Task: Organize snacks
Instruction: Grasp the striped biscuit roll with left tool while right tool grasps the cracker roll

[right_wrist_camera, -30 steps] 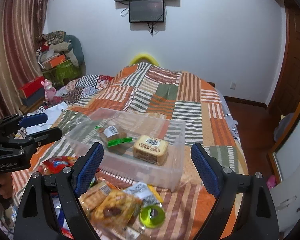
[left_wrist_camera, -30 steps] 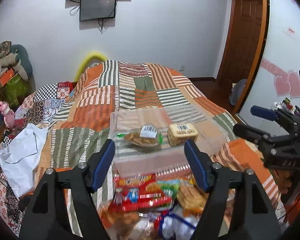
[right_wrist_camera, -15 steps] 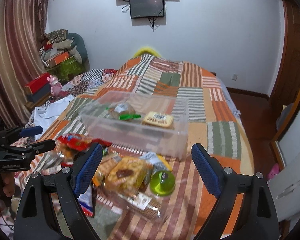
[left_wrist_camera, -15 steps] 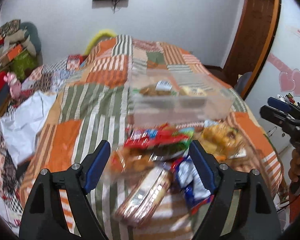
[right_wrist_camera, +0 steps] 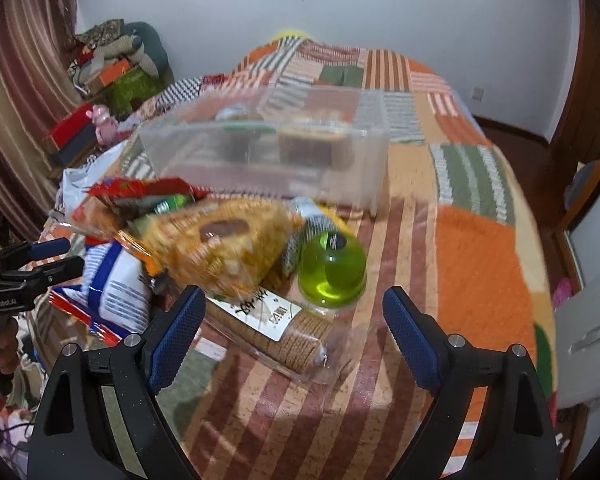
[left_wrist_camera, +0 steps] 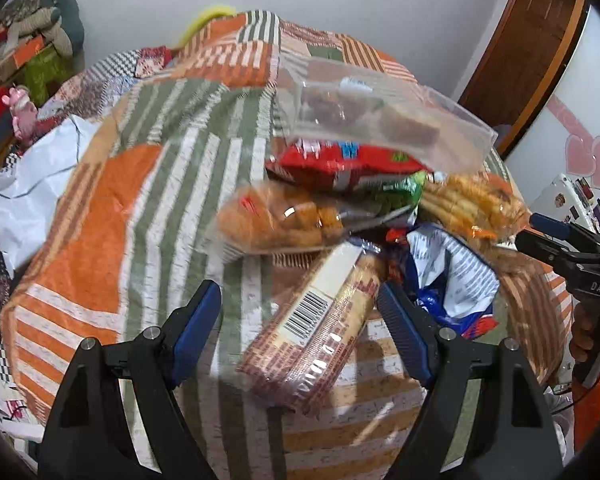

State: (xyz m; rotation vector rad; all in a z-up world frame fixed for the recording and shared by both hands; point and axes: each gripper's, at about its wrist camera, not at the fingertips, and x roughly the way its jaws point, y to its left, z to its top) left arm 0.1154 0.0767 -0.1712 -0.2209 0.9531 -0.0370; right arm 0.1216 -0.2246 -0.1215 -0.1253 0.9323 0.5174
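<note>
A pile of snacks lies on the patchwork bed in front of a clear plastic bin [left_wrist_camera: 384,128] [right_wrist_camera: 268,160] that holds two packs. My left gripper [left_wrist_camera: 300,312] is open, its fingers on either side of a long biscuit pack with a barcode [left_wrist_camera: 316,324]. Behind that lie a bag of golden snacks [left_wrist_camera: 276,220], a red packet [left_wrist_camera: 340,162] and a blue-and-white bag [left_wrist_camera: 448,268]. My right gripper [right_wrist_camera: 292,324] is open above a cracker sleeve [right_wrist_camera: 276,332], near a green jelly cup [right_wrist_camera: 332,268] and an orange pastry bag [right_wrist_camera: 220,248].
A white cloth [left_wrist_camera: 32,176] and piled clothes and boxes [right_wrist_camera: 112,68] lie at the bed's left. A wooden door [left_wrist_camera: 528,56] stands at the right. The bed's near edge drops off just below both grippers.
Both grippers have dropped down and closer to the snack pile; the bin now sits farther up in view. The left gripper's fingers now flank the barcode biscuit pack.
</note>
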